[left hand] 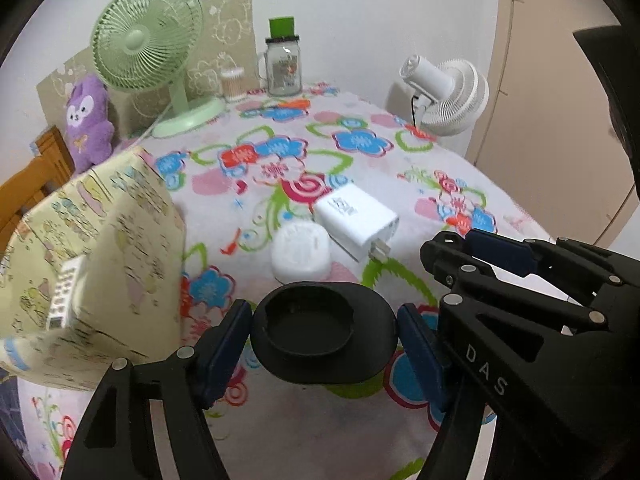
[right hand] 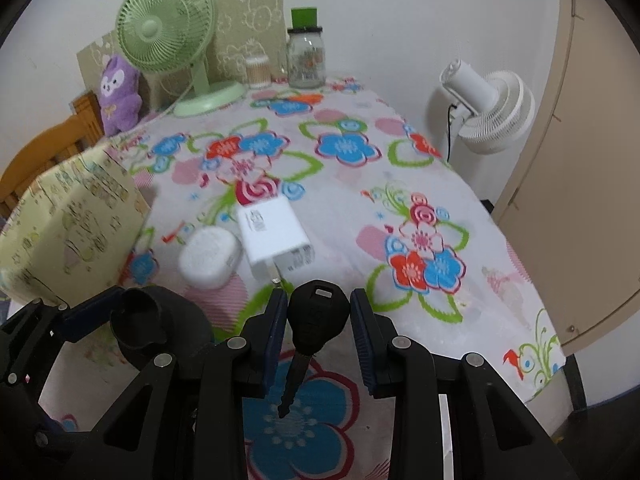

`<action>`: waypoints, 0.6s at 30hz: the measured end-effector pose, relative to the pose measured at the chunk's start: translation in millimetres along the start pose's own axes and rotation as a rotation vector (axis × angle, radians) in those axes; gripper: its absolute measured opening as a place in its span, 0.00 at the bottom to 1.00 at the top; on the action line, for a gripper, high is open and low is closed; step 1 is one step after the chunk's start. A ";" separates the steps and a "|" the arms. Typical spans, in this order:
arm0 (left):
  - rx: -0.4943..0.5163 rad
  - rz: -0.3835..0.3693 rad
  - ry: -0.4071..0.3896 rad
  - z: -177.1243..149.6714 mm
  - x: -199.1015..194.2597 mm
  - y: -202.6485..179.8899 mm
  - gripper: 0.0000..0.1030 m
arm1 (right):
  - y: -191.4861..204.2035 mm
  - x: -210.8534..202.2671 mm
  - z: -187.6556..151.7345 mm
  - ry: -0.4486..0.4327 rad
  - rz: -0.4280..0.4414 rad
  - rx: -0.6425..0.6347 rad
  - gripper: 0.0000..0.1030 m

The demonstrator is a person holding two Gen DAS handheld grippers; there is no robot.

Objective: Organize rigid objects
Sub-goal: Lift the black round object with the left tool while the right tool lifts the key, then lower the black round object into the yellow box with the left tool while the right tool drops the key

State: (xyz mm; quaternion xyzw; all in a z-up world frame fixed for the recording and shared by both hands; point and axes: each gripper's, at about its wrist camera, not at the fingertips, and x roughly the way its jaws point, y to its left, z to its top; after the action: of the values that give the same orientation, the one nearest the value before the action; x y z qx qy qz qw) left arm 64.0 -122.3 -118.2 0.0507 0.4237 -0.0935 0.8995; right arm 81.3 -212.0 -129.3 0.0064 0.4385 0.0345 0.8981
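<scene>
My left gripper [left hand: 325, 338] is shut on a black oval stand with a round socket [left hand: 324, 336], held just above the flowered tablecloth; it also shows in the right wrist view [right hand: 156, 328]. My right gripper [right hand: 319, 322] is shut on the black head of a key [right hand: 316, 316], its blade hanging down. A white charger plug [left hand: 354, 216] and a white rounded case [left hand: 301, 250] lie on the cloth just beyond both grippers. A yellow patterned box [left hand: 92, 256] stands at the left.
At the table's far edge stand a green desk fan [left hand: 148, 48], a glass jar with a green top [left hand: 284, 68], a cotton swab tub [left hand: 233, 84] and a purple plush [left hand: 88, 120]. A white fan [left hand: 448, 92] stands beyond the right edge.
</scene>
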 end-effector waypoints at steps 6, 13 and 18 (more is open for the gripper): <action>-0.021 -0.007 -0.028 7.9 -17.5 12.3 0.74 | 13.1 -21.4 11.8 -0.043 0.003 -0.006 0.34; -0.039 0.001 -0.073 15.8 -41.8 31.2 0.74 | 34.1 -44.3 26.4 -0.089 0.013 -0.016 0.34; -0.049 0.015 -0.103 22.2 -57.3 45.6 0.74 | 49.6 -57.1 37.3 -0.115 0.024 -0.025 0.34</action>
State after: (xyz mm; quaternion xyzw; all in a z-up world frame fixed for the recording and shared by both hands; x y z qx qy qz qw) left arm 54.6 -74.4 -59.3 0.0268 0.3788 -0.0786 0.9217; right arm 72.8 -165.7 -59.3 0.0022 0.3855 0.0502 0.9213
